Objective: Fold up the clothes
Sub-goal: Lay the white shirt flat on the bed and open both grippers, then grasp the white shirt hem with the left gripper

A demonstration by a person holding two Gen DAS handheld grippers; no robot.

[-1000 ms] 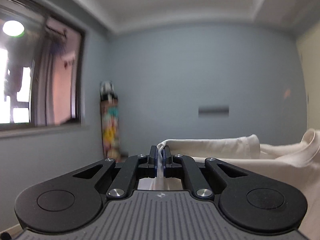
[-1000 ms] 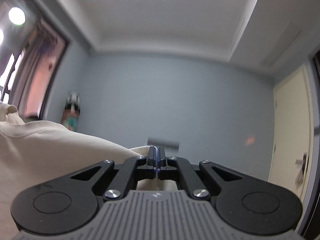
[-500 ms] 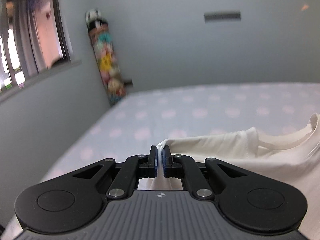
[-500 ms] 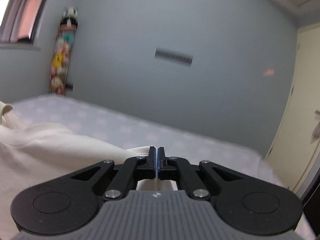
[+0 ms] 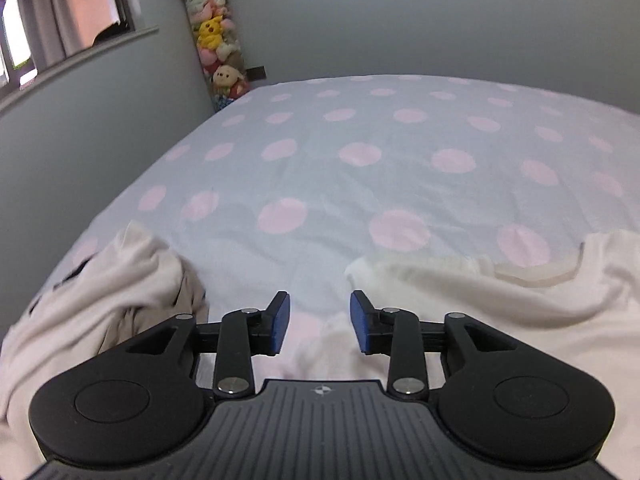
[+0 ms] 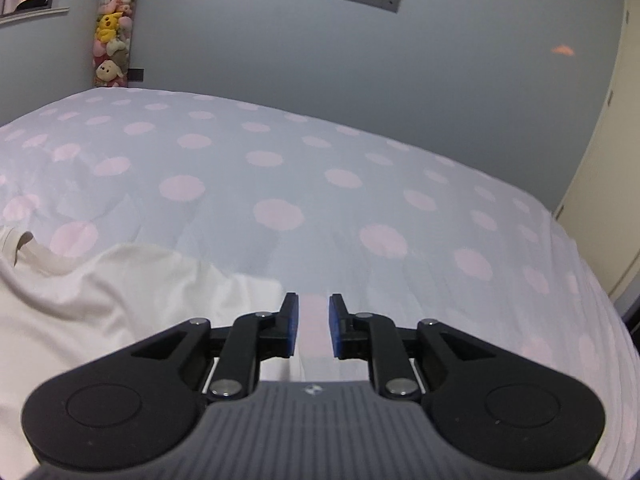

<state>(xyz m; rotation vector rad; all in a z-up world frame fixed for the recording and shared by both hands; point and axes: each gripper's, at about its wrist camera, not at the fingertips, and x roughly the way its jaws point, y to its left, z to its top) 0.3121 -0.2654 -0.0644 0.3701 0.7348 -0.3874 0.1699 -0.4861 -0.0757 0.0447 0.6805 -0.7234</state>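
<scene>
1. The left gripper (image 5: 319, 322) hangs over the bed (image 5: 360, 152) with its jaws spread, holding nothing.
2. The right gripper (image 6: 313, 326) has its jaws parted too, empty.
3. The cream shirt (image 5: 520, 300) lies on the dotted bed, collar toward the wall.
4. Another pale garment (image 5: 100, 288) lies bunched to the left.

Cream cotton T-shirt (image 5: 500, 304): lies flat on the polka-dot bed sheet (image 5: 360, 152), at 3 o'clock in the left wrist view and 9 o'clock in the right wrist view, neckband toward 12. Crumpled pale garment pile (image 5: 100, 300): on the sheet at 9 o'clock, near the bed's edge. Tall column of plush toys (image 5: 214, 36): behind the bed, in the wall corner, at 11 o'clock.
</scene>
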